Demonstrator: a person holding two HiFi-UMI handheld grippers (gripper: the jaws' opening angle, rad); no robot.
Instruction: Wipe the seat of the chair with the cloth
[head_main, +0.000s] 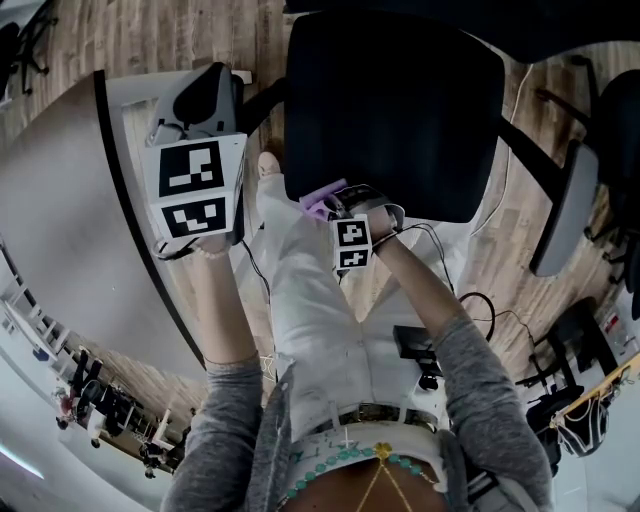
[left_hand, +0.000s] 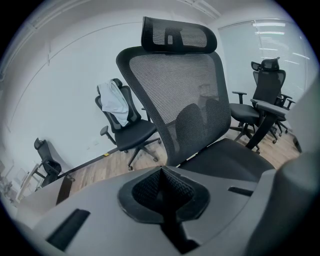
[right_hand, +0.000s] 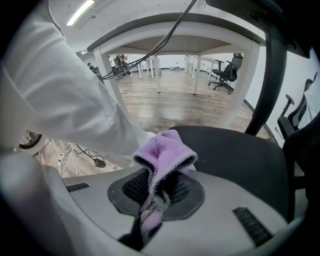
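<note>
1. Clearly, the right gripper (right_hand: 160, 186) pinches the cloth (right_hand: 165, 155), and a purple fold stands up past its jaws at the near edge of the seat (right_hand: 235, 155).
2. From the head view, cloth and gripper sit just over the seat's front edge, close to the person's leg (head_main: 300, 290). Whether the cloth touches the seat, I cannot tell.
3. The left gripper (left_hand: 162, 189) is pressed together on nothing, held up off the seat's left side, facing the backrest (left_hand: 175, 100).
4. The step in hand, I judge, is bringing the cloth onto the seat; wiping looks barely begun, if at all.
5. The next move calls for pressing the fold flat on the seat and sweeping from the front edge toward the backrest with a firm pinch.
</note>
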